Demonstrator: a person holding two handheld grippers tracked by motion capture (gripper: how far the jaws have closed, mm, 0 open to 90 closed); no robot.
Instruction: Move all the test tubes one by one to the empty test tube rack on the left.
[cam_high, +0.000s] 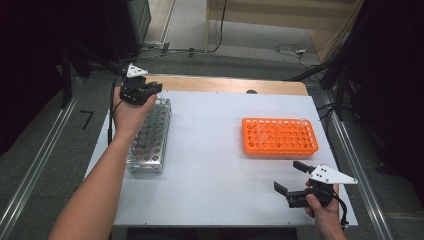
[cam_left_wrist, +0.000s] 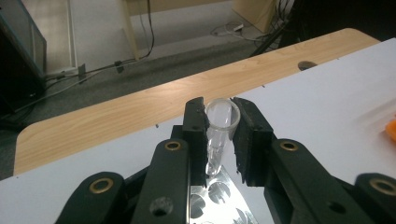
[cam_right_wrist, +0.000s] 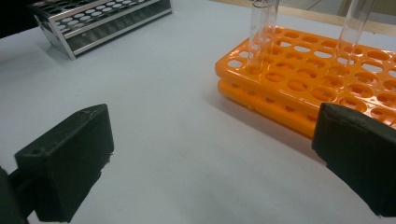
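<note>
1. My left claw (cam_left_wrist: 219, 135) clamps a clear plastic test tube (cam_left_wrist: 218, 133) over the silver metal rack's (cam_high: 149, 137) 12 o'clock end.
2. My right claw (cam_high: 289, 176) gapes wide, empty, at 6 o'clock of the orange plastic rack (cam_high: 280, 136) on the white counter (cam_high: 210, 150).

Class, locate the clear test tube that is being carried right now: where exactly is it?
The clear test tube is clamped between the left gripper's jaws in the left gripper view, hanging just above the far end of the metal rack at the table's left side.
</note>
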